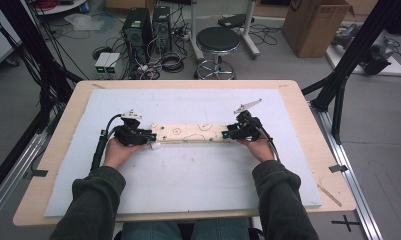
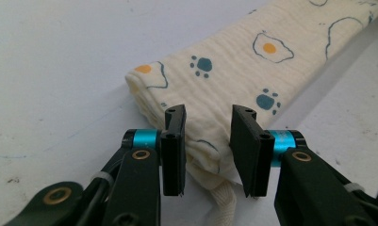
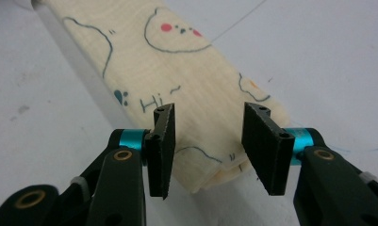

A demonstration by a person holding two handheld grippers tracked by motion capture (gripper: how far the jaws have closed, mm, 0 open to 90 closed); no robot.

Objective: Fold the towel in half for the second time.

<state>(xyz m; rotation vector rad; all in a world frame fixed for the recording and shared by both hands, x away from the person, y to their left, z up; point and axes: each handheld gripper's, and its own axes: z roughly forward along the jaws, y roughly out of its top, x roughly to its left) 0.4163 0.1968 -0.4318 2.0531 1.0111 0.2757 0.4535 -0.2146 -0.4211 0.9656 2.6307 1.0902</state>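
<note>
Left gripper view looks along the left gripper [image 2: 208, 148], whose two black jaws stand apart with one end of the folded cream cloth [image 2: 234, 70] between them; the pads do not press on it, and a gap shows on each side. A white fabric loop [image 2: 223, 205] hangs from that end below the jaws. In the right gripper view the right gripper [image 3: 215, 150] is likewise parted, straddling the other end of the cloth without pinching it. The cloth, printed with paw prints, fried eggs and a bear face, lies as a long narrow strip across the middle of the white foam mat [image 1: 188, 175]. Seen from the high view, the mat covers a wooden table [image 1: 48, 165], and a black stool [image 1: 217, 42] stands on the floor beyond.
</note>
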